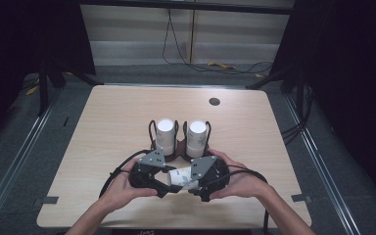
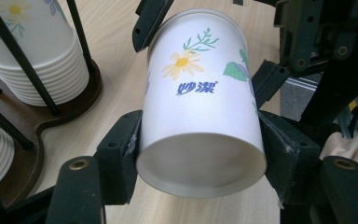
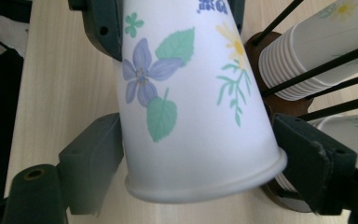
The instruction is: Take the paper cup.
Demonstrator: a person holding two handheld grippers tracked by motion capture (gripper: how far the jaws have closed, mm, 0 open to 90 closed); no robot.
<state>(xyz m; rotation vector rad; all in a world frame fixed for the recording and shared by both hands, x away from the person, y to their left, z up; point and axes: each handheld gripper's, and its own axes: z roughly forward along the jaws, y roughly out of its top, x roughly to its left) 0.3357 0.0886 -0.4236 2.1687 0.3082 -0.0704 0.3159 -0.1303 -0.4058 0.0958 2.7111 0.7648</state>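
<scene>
Paper cup [image 2: 200, 107] is mid-handover: left gripper [image 2: 200, 154] jaws clamp its base, right gripper [image 3: 200, 158] jaws stand apart around its rim; next, withdraw right.

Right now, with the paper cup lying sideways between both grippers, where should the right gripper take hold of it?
Take the paper cup by its wall just behind the rolled rim, coming from the mouth end, jaws on opposite sides. The cup lies level, the left gripper is clamped on its base end, and the rim likely stiffens that spot.
</scene>
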